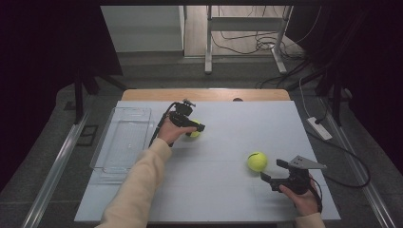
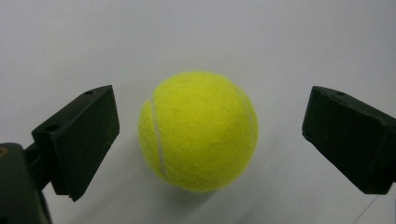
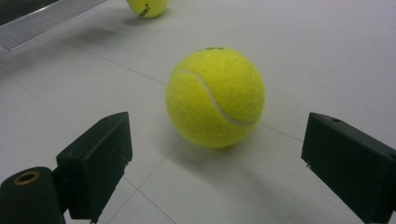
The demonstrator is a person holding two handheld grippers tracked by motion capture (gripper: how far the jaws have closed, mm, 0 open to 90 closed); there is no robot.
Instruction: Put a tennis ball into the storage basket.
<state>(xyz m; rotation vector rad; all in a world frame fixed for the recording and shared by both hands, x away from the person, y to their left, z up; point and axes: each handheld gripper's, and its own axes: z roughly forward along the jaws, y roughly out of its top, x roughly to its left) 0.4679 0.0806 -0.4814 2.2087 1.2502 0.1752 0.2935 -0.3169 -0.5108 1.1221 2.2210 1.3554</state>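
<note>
Two yellow tennis balls lie on the white tabletop [image 1: 218, 190]. The far ball [image 1: 194, 131] [image 2: 198, 130] rests between the jaws of my left gripper [image 1: 192, 127] [image 2: 210, 137], which is open with a gap on each side of the ball. The near ball [image 1: 256, 161] [image 3: 215, 97] sits just ahead of my right gripper [image 1: 272, 171] [image 3: 219, 163], also open, its jaws wide apart and short of the ball. The right gripper view also catches the far ball [image 3: 147, 7] at its top edge.
A clear plastic tray [image 1: 116, 110] [image 3: 42, 18] lies along the table's left side, beside my left forearm. Cables and metal table legs [image 1: 208, 42] stand on the floor beyond the far edge.
</note>
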